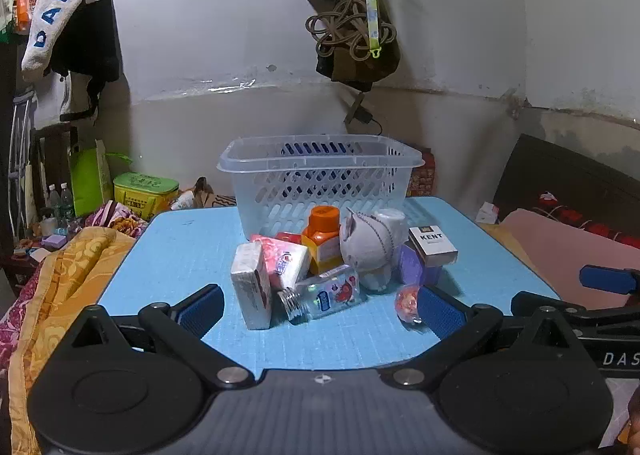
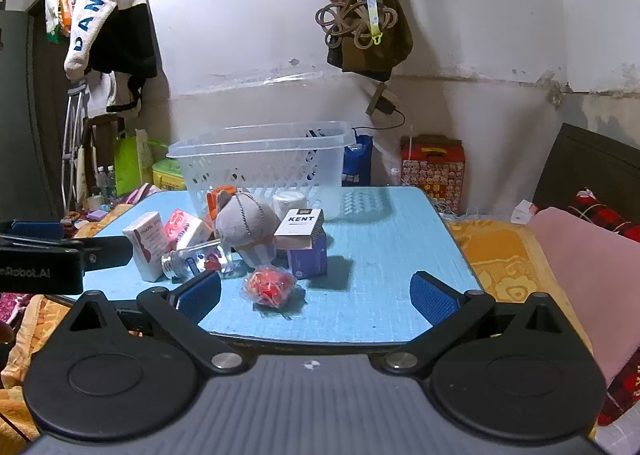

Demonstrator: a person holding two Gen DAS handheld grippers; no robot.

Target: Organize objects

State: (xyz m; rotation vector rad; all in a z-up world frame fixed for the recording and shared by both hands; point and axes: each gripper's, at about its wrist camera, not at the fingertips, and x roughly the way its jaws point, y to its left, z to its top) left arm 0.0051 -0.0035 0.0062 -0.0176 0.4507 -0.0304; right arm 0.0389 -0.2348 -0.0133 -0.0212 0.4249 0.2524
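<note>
A clear plastic basket (image 1: 320,171) (image 2: 260,159) stands empty at the back of the blue table (image 1: 180,251) (image 2: 380,239). In front of it lies a heap: a white carton (image 1: 252,289) (image 2: 146,245), a pink tissue pack (image 1: 286,261), an orange-capped bottle (image 1: 322,233), a grey plush toy (image 1: 370,245) (image 2: 244,225), a KENT pack (image 1: 432,245) (image 2: 300,227) on a purple box (image 2: 308,259), a small glass bottle on its side (image 1: 324,293) (image 2: 196,259), and a red wrapped sweet (image 1: 408,301) (image 2: 270,285). My left gripper (image 1: 320,311) is open just before the heap. My right gripper (image 2: 316,295) is open near the sweet, nothing held.
Orange and patterned blankets (image 1: 60,275) lie left of the table, a pink cushion (image 2: 580,275) to the right. Bags (image 2: 364,19) and clothes (image 1: 68,15) hang on the wall behind. A green box (image 1: 144,191) and bottles sit at the back left, a red carton (image 2: 432,167) at the back right.
</note>
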